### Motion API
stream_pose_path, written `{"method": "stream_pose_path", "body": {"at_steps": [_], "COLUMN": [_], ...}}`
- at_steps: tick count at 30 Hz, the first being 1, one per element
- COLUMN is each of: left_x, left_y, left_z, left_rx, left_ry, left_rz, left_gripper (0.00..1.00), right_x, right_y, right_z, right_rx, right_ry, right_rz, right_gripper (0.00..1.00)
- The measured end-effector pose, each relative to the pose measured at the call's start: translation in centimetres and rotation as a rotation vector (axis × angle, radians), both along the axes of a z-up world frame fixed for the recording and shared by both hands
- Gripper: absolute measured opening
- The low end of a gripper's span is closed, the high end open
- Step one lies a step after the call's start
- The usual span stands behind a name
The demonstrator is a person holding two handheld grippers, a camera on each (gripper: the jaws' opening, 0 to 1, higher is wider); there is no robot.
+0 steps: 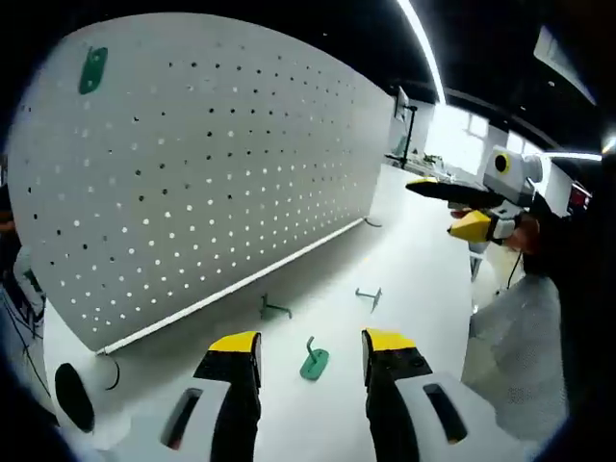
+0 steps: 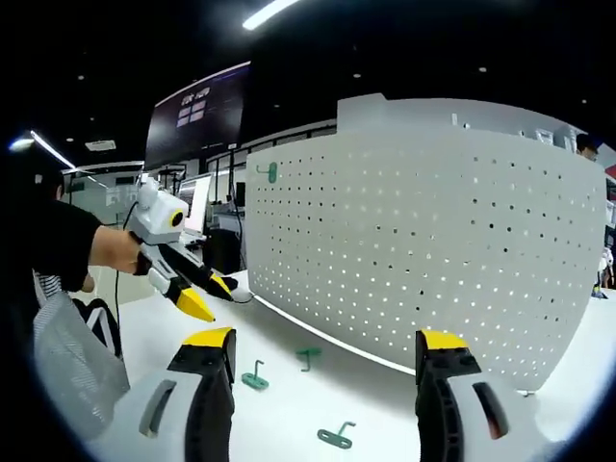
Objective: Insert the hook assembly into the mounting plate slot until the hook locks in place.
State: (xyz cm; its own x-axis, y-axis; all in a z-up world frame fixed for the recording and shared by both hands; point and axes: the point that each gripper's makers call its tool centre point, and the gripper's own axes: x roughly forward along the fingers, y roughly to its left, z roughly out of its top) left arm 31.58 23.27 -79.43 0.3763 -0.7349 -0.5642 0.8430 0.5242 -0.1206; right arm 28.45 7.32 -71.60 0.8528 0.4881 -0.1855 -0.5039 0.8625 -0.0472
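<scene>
- L gripper (image 1: pixel 311 358) hovering over white table (image 1: pixel 423 250), jaws apart, nothing btwn them.
- Green hook (image 1: pixel 314 362) lying on table btwn the jaw tips.
- 2 more hooks (image 1: pixel 274 308) (image 1: pixel 370 296) lying nearer pegboard (image 1: pixel 202 164).
- Green hook (image 1: pixel 92 69) hanging at pegboard's top corner.
- R gripper (image 1: pixel 462 207) showing at right, jaws apart.

The left gripper view looks forward between its own jaws, low over the white table (image 1: pixel 414 250), with the pegboard (image 1: pixel 212 164) rising ahead and left of the jaws, fairly near. The right gripper (image 1: pixel 472 207) enters from the right. The right gripper view looks from the opposite end of the table (image 2: pixel 289 423), the pegboard (image 2: pixel 433 250) standing ahead and right of its jaws, the left gripper (image 2: pixel 197 289) coming in from the left. Both views share the pegboard, the table before it and the green hooks (image 1: pixel 313 363) (image 2: pixel 335 437) lying there.
</scene>
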Motion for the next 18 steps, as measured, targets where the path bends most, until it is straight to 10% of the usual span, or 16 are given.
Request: {"method": "stream_pose_path", "body": {"at_steps": [18], "left_x": [0.7], "left_y": [-3.7], "left_z": [-5.8], "left_rx": [0.197], "left_ry": [0.062], "left_rz": [-0.212], "left_gripper": [0.35], "right_x": [-0.4], "right_y": [-1.5], "right_z": [-0.6], "right_rx": [-0.004], "right_ry": [0.016], "right_rz": [-0.048], "right_gripper": [0.75]}}
